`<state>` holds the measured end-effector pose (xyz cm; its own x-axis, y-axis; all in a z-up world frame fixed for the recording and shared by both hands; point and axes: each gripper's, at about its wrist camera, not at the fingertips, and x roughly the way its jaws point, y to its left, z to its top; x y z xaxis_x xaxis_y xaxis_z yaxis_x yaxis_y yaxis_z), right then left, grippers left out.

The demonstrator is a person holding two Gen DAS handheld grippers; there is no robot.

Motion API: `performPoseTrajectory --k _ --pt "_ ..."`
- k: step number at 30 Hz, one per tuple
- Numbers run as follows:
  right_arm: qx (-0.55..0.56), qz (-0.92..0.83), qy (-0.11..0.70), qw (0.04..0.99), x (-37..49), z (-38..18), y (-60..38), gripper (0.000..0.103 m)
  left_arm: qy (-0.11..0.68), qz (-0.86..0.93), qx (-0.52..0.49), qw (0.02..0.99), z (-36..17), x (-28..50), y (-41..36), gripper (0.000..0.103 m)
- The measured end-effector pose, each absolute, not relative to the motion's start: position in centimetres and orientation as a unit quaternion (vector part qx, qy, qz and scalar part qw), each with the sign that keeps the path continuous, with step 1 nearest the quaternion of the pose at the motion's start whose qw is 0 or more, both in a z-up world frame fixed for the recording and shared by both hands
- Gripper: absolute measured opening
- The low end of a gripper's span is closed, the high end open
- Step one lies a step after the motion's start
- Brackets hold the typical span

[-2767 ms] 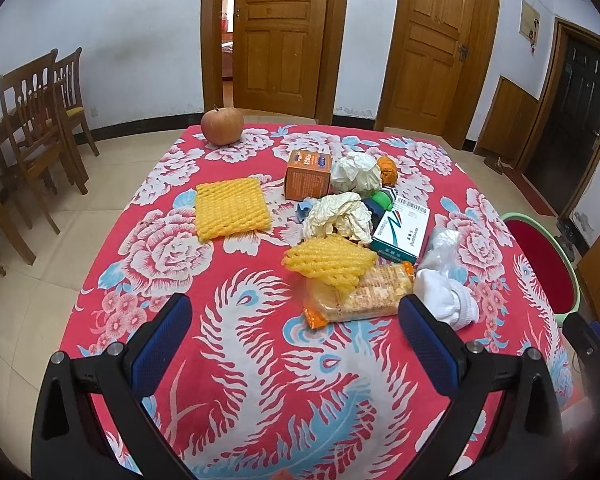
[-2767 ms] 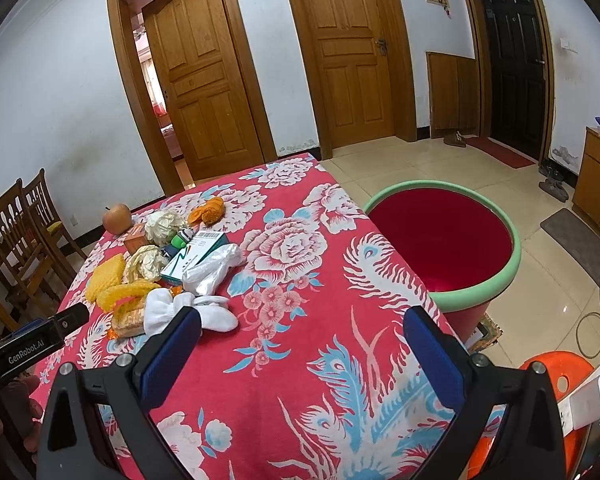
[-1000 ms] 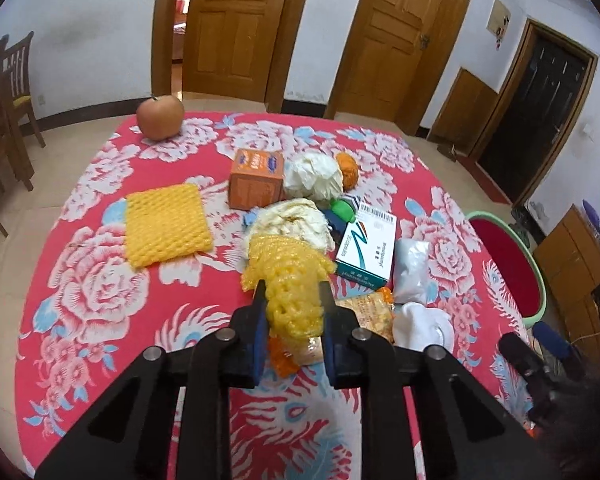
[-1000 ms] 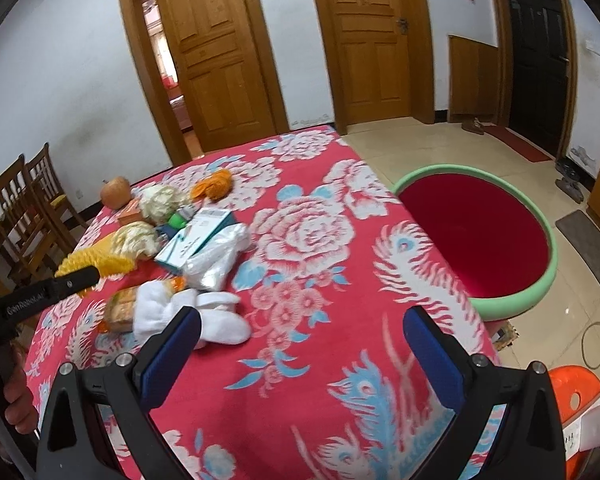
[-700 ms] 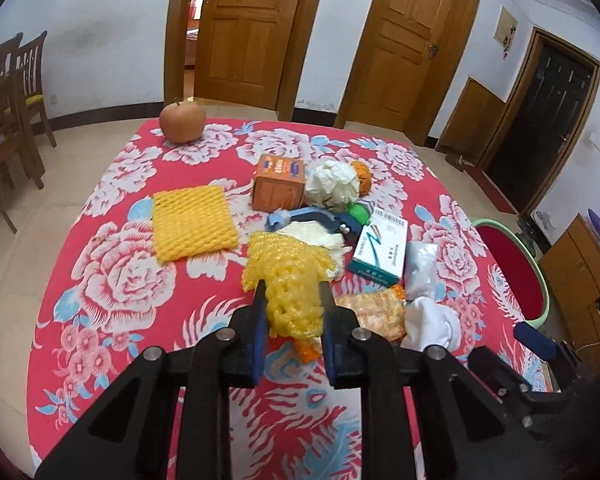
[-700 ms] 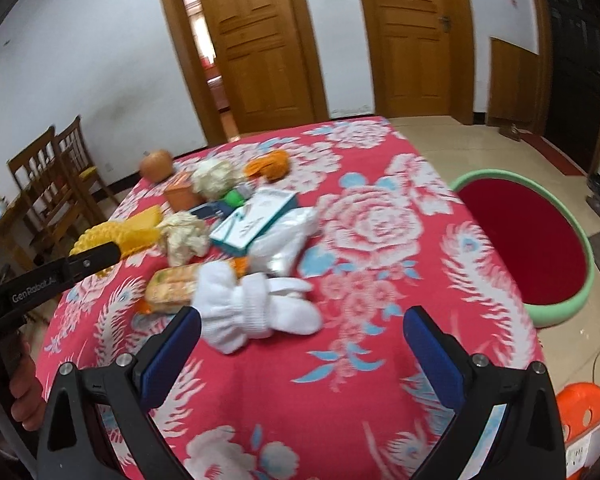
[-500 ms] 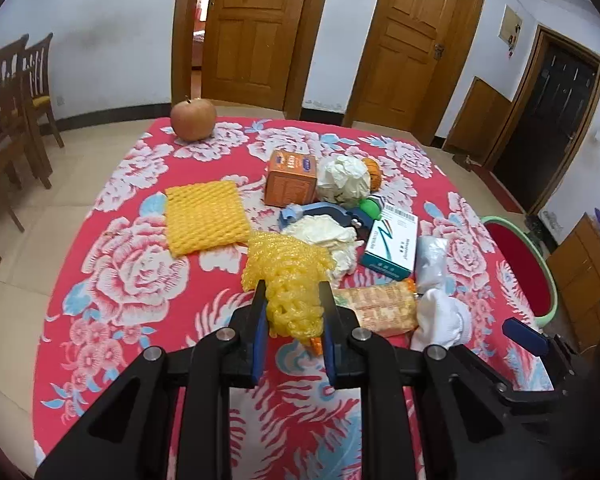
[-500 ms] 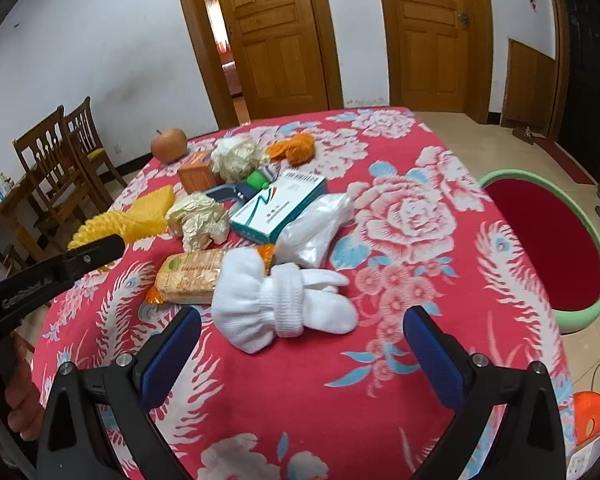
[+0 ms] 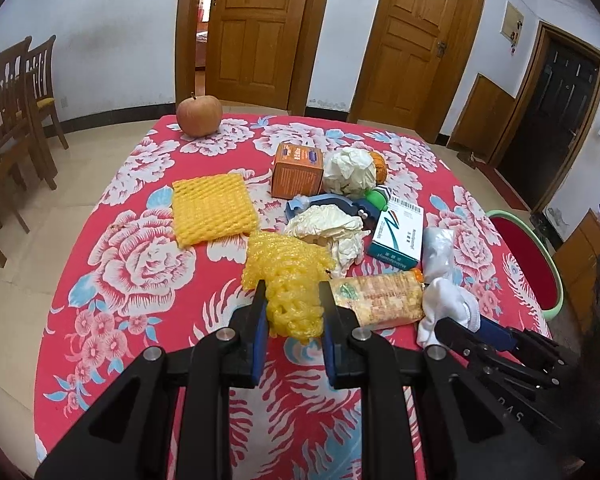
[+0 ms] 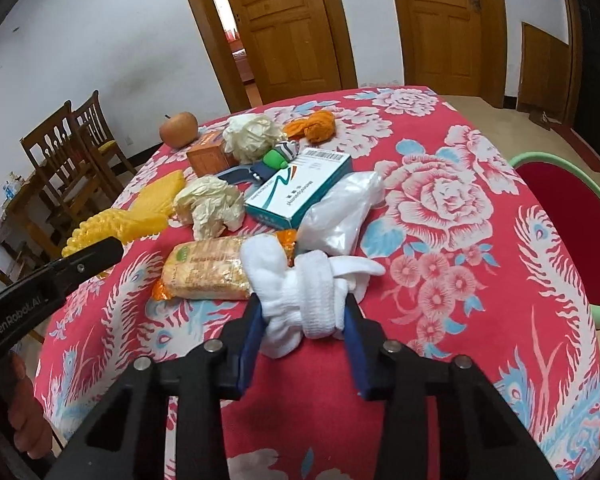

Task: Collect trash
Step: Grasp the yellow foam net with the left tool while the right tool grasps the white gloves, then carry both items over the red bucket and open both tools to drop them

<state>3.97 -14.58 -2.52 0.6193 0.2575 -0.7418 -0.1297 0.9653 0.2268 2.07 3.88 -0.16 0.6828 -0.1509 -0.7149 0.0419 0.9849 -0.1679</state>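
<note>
My left gripper (image 9: 292, 304) is shut on a yellow foam net (image 9: 288, 276), lifted just over the red flowered tablecloth (image 9: 140, 280). It also shows at the left of the right wrist view as the left gripper (image 10: 80, 264). My right gripper (image 10: 302, 304) has its jaws closing on a white sock bundle (image 10: 296, 280), and both pads touch its sides. The bundle lies on the cloth beside a cracker pack (image 10: 208, 268). A red bin with a green rim (image 10: 540, 157) stands off the table's right side.
Loose on the table are a teal box (image 10: 300, 188), a clear plastic bag (image 10: 340, 208), crumpled paper (image 9: 328, 224), an orange box (image 9: 298, 170), a flat yellow foam net (image 9: 212, 208) and an apple (image 9: 199, 115). Wooden chairs (image 9: 12, 92) stand at the left.
My right gripper came in over the white sock bundle and its wide jaws closed round it. The left gripper keeps the yellow foam net and has hardly moved.
</note>
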Motion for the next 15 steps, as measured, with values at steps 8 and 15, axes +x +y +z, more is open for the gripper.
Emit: performPoseTrajectory --k 8,15 --pt "0.092 0.102 0.404 0.905 2.7 -1.2 -16.1 0.031 0.390 -0.058 -0.063 0.917 0.5 1.5 2.9 0.022" --pt "0.092 0.080 0.374 0.919 1.4 0.7 -18.5 0.031 0.385 -0.077 -0.053 0.918 1.3 0.8 1.1 0.022"
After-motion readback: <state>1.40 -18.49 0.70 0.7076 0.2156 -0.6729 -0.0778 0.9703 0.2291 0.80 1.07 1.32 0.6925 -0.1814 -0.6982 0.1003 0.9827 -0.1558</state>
